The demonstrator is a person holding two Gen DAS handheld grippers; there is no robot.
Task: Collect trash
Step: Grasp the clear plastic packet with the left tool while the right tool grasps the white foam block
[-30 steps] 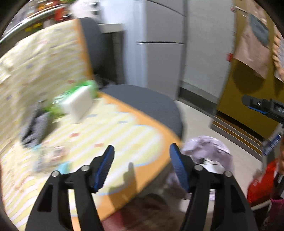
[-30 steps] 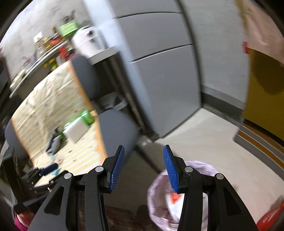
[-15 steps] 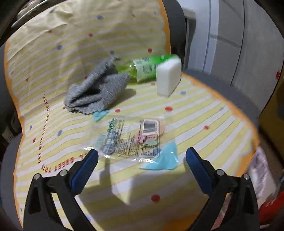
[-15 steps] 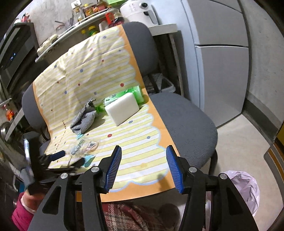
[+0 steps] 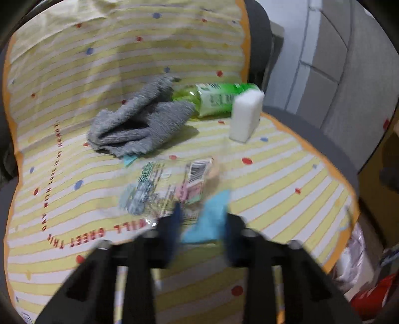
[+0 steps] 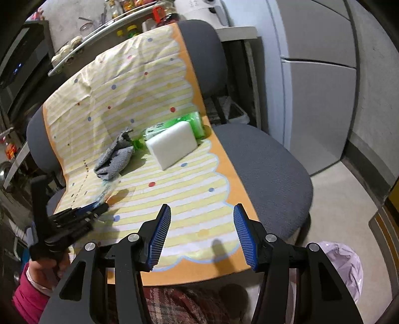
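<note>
A yellow striped cloth [image 5: 274, 174] covers a grey office chair [image 6: 269, 169]. On it lie a blue paper scrap [image 5: 212, 221], a clear printed wrapper [image 5: 169, 189], a grey rag [image 5: 139, 124], a green bottle [image 5: 214, 99] and a white sponge block [image 5: 245, 117]. My left gripper [image 5: 202, 224] is low over the cloth, its jaws narrowed around the blue scrap; blur hides whether they touch it. It also shows in the right wrist view [image 6: 97, 209]. My right gripper [image 6: 202, 234] is open and empty above the cloth's front edge.
A bin lined with a pale purple bag [image 6: 346, 261] stands on the floor right of the chair. A red bag [image 5: 369, 296] lies beside it. Grey cabinets [image 6: 319, 74] stand behind. A shelf with jars [image 6: 112, 17] runs along the back.
My left gripper has dropped closer to the cloth and its jaws have narrowed from wide open around the blue scrap. My right gripper has swung from the bin toward the chair.
</note>
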